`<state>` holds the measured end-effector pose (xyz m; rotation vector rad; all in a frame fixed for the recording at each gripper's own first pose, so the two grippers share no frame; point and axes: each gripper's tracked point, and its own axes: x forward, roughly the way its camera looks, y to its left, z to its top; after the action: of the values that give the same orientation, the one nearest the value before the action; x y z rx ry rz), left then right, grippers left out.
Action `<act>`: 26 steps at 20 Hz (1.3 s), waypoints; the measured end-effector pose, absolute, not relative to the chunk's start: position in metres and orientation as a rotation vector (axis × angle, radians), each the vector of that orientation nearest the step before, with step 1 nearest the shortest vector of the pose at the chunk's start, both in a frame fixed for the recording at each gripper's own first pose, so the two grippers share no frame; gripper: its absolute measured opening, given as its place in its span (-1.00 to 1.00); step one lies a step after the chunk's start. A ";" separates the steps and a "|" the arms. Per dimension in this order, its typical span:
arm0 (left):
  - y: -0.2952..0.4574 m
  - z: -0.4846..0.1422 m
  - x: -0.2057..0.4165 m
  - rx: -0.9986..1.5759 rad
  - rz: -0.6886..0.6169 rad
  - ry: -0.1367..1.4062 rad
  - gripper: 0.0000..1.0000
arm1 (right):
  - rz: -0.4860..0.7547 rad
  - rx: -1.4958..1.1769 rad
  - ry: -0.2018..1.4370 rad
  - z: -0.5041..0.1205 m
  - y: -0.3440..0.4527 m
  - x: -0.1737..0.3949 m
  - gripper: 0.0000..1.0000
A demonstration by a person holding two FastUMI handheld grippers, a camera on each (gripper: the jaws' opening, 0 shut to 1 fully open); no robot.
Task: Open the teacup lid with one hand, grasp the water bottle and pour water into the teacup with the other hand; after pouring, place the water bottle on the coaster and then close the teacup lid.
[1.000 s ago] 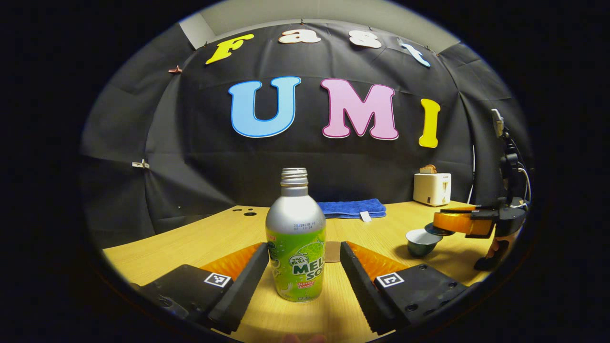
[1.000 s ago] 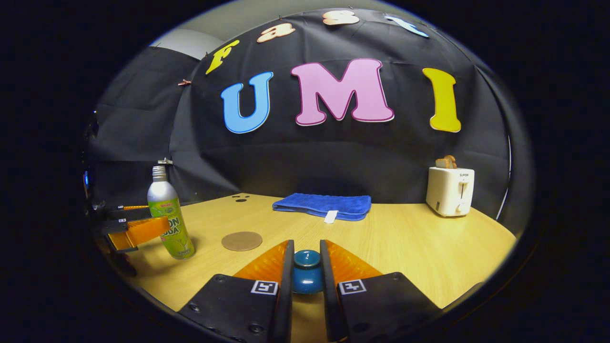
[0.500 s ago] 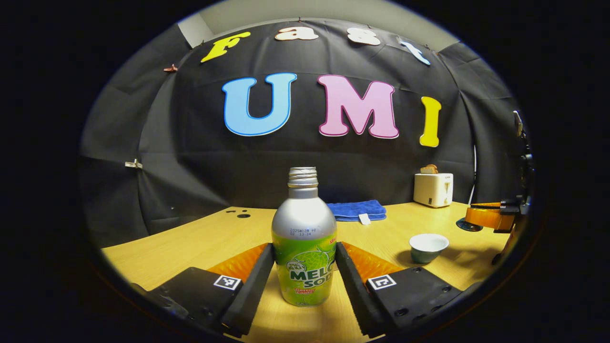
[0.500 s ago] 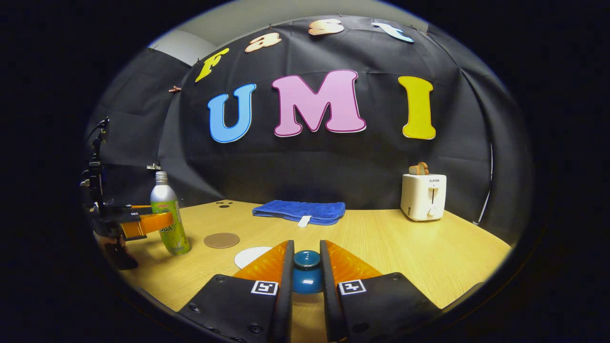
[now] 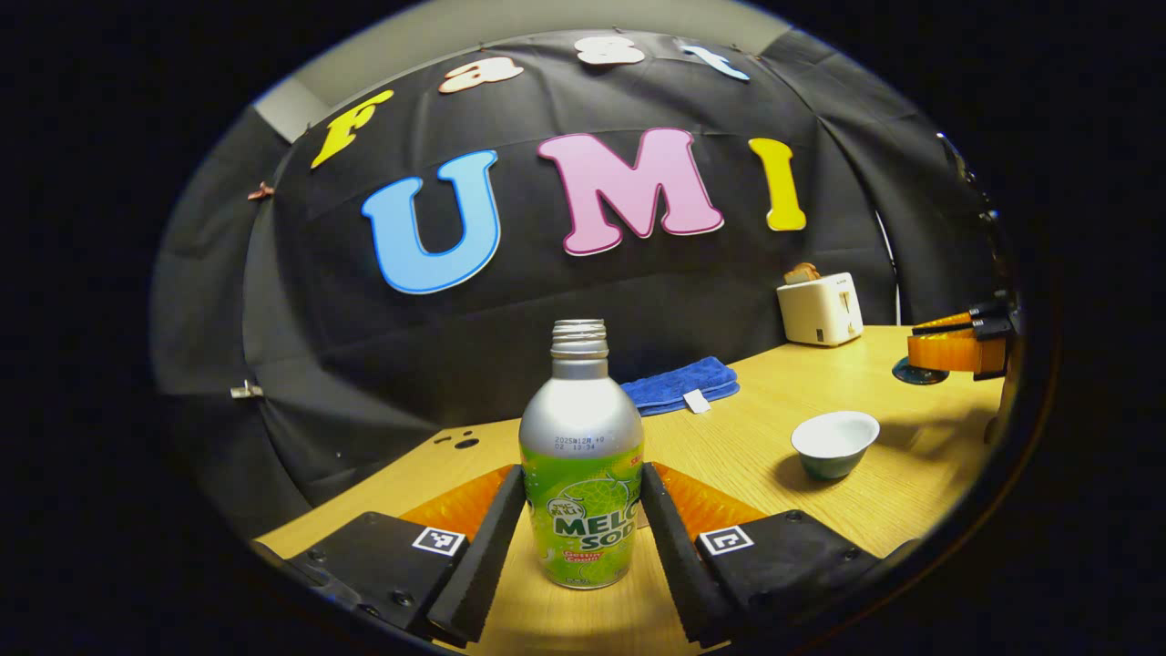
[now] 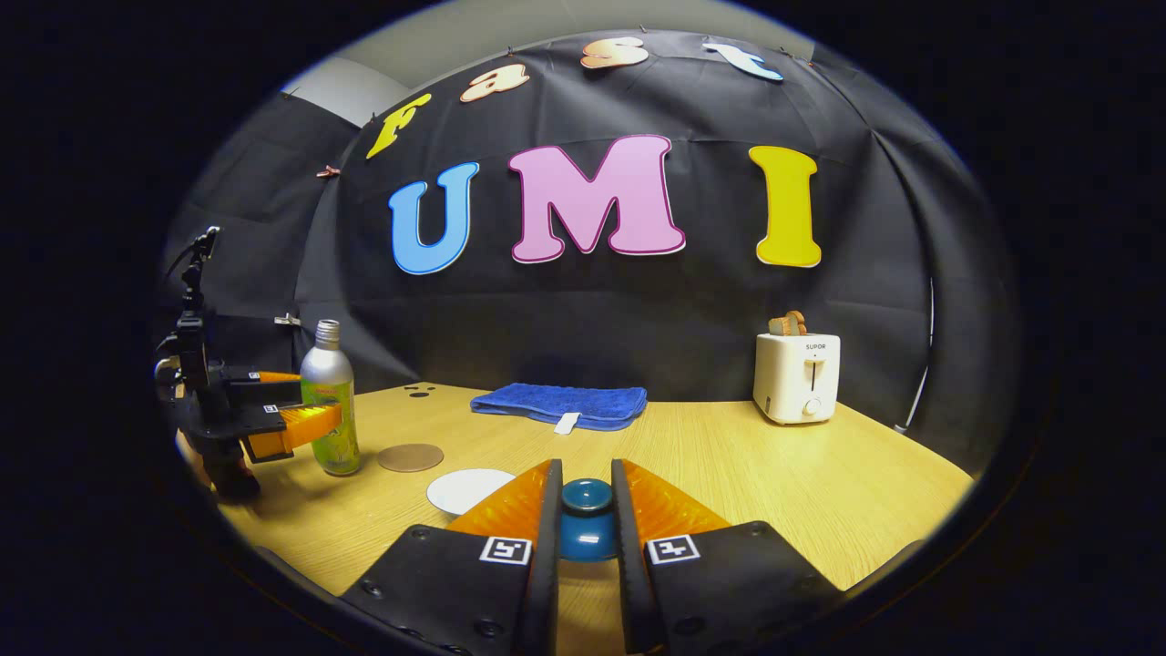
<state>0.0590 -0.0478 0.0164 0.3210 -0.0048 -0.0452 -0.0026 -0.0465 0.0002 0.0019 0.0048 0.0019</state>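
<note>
So my left gripper (image 5: 581, 510) has both fingers pressed flat against the sides of the water bottle (image 5: 580, 474), which stands upright between them with its cap off, label facing me. Hard to say from the left gripper view whether its base sits on the table (image 5: 747, 437) or hangs just above it. Off to the right the teacup (image 5: 834, 443) sits open on the table, white inside. My right gripper (image 6: 584, 519) is pinching the knob of the blue teacup lid (image 6: 585, 527), held off to the side away from the cup. In the right gripper view the round brown coaster (image 6: 411, 456) lies flat just beside the bottle, the cup's rim close in front of it. Further back there's a folded blue towel (image 6: 561, 404) and a white toaster (image 6: 796, 377).
</note>
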 end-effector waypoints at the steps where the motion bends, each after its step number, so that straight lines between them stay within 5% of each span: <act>1: -0.052 0.022 0.058 0.378 -0.042 -0.018 0.56 | -0.002 0.002 0.004 0.001 -0.050 -0.003 -0.38; 15: -0.121 0.006 0.071 1.258 -0.114 -0.009 0.55 | -0.049 0.003 0.004 0.001 -0.076 -0.005 -0.38; 26: -0.128 0.013 0.078 1.650 -0.115 -0.050 0.55 | -0.054 0.003 0.003 0.002 -0.078 -0.004 -0.38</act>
<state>0.0781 -0.1277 0.0126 1.6498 -0.0496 -0.1146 -0.0044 -0.0776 0.0016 0.0026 0.0034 -0.0542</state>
